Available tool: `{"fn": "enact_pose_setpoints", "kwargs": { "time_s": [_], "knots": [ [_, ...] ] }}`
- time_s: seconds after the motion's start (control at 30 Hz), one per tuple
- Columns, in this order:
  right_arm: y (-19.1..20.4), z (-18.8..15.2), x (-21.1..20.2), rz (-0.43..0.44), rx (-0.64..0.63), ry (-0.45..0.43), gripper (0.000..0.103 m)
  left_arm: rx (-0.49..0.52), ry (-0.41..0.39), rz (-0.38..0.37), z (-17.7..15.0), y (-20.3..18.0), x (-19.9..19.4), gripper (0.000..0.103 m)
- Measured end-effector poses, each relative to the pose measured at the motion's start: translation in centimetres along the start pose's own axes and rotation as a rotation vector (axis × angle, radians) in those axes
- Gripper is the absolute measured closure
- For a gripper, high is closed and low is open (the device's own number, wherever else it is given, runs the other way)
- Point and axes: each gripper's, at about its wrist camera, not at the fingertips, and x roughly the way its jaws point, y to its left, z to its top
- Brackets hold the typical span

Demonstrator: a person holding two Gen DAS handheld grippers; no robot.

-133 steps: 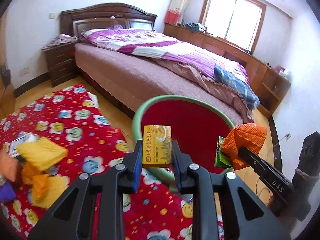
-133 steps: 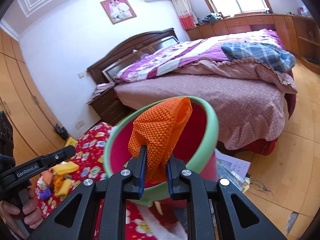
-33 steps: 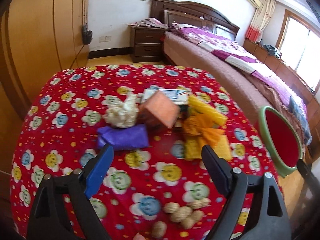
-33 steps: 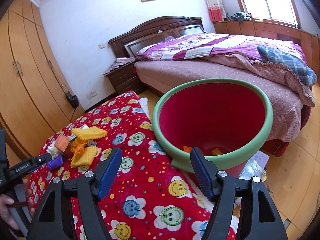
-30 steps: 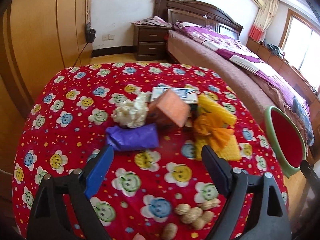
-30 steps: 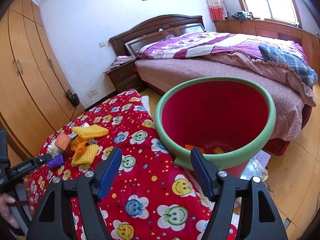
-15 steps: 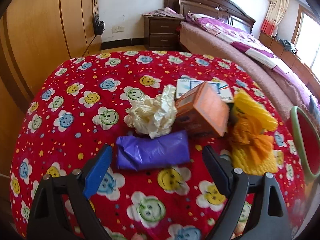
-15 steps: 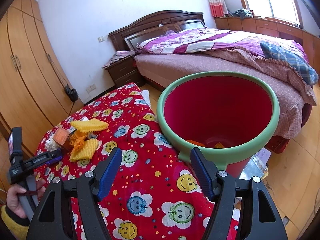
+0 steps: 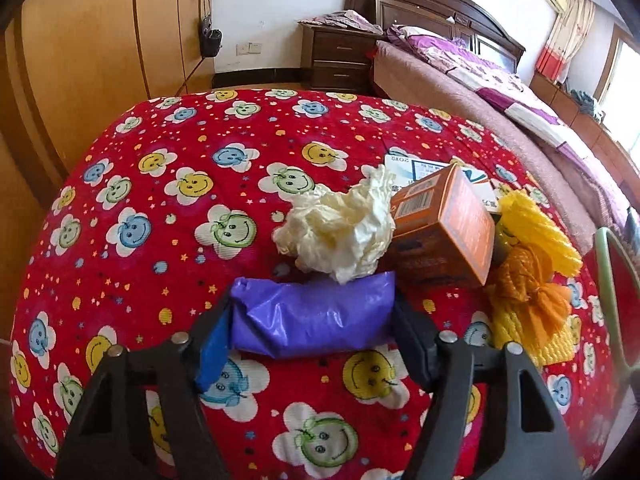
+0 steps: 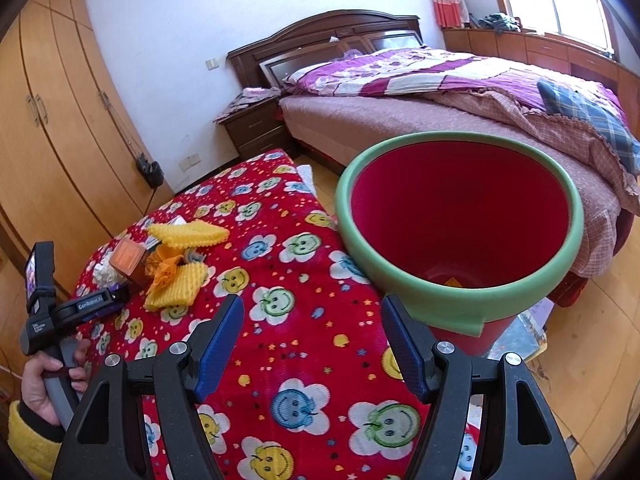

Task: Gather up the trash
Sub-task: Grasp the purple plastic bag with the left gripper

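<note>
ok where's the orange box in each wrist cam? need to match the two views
Left wrist: orange box right of centre, beside the crumpled paper, just beyond the purple bag that sits between the open left gripper's fingers.
Right wrist: orange box small at far left, on the red cloth, next to the yellow mesh.
Shared landmark: the green-rimmed bucket, a sliver at the left wrist view's right edge.
</note>
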Motion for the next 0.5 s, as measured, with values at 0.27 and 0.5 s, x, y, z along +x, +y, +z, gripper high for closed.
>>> {"fn": "enact_pose_setpoints", "kwargs": {
  "time_s": [0.27, 0.5],
  "knots": [
    [1.9, 0.6, 0.7, 0.036, -0.043, 0.018, 0.031, 0.009, -0.035, -0.072, -1.2, 0.5, -3.3, 0.034],
    [4.9, 1.4, 2.1, 0.089, -0.092, 0.043, 0.031, 0.011, -0.093, -0.070, -1.6, 0.5, -5.4, 0.034]
  ]
}}
